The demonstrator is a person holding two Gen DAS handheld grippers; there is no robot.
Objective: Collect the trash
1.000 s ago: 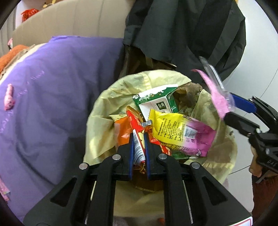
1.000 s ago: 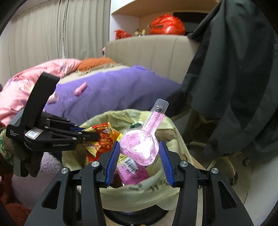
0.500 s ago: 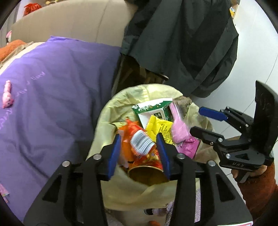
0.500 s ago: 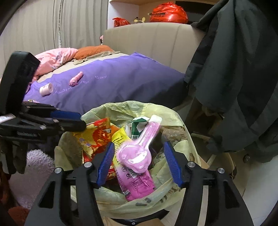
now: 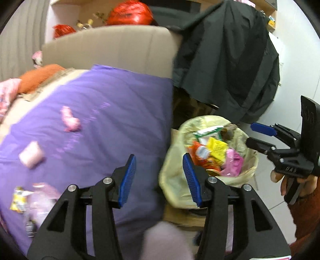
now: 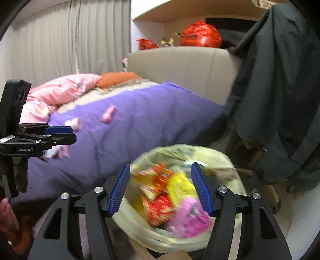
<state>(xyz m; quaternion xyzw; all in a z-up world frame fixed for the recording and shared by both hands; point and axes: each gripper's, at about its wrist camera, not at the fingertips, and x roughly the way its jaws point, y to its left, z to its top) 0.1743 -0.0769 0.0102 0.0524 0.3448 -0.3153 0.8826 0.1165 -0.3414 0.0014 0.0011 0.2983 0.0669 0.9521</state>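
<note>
Left wrist view: the left gripper stood released, nothing between its blue pads; its jaws had just been opening. Ahead and to its right sat the trash bin, lined with a pale yellow bag and filled near the rim. In it lay a green-and-white carton, a yellow wrapper, an orange-red wrapper and a pink packet, all crumpled and glossy. The right pad overlapped the bin's near rim in the frame; contact could not be told.

Beyond the bin, to the far right, the right gripper hung over the far rim, held by a hand in a rust sleeve.

Ahead and left of the left gripper spread the purple bedcover. On it, still uncollected: a pink crumpled piece, a pale pink roll, and, nearer, a yellow packet beside pinkish wrappers, blurred.

Right wrist view: the right gripper was released too, jaws just opened wide and empty, poised above the bin. Contents blurred: red, yellow, pink wrappers. The left gripper showed far to its left, over the bedcover.

A dark coat hung behind the bin. A beige headboard stood beyond the bed, red bags on top.
</note>
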